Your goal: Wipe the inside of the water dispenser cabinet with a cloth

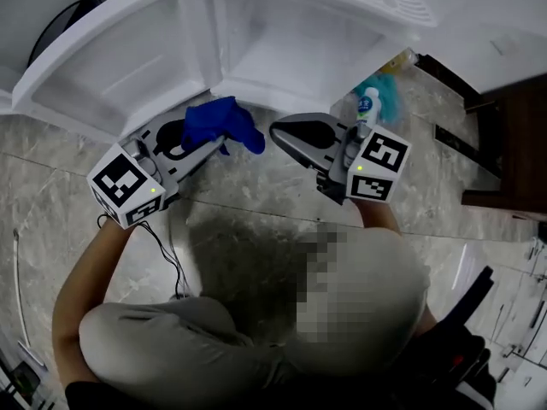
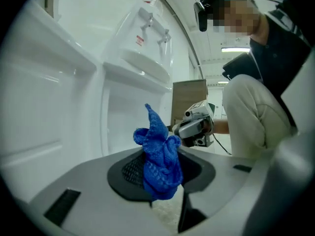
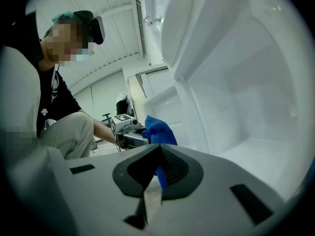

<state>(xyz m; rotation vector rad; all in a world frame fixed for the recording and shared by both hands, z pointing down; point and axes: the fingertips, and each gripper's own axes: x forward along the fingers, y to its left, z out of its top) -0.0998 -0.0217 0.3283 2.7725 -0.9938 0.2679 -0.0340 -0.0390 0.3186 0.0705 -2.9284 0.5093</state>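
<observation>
With the left claw clamped on the blue cloth at frame centre and the right claw closed just beside it, best press the cloth flat against the walls of the cabinet at upper frame.

The person is wearing beige trousers, a black short-sleeved top, a teal cap and a black head camera.
</observation>
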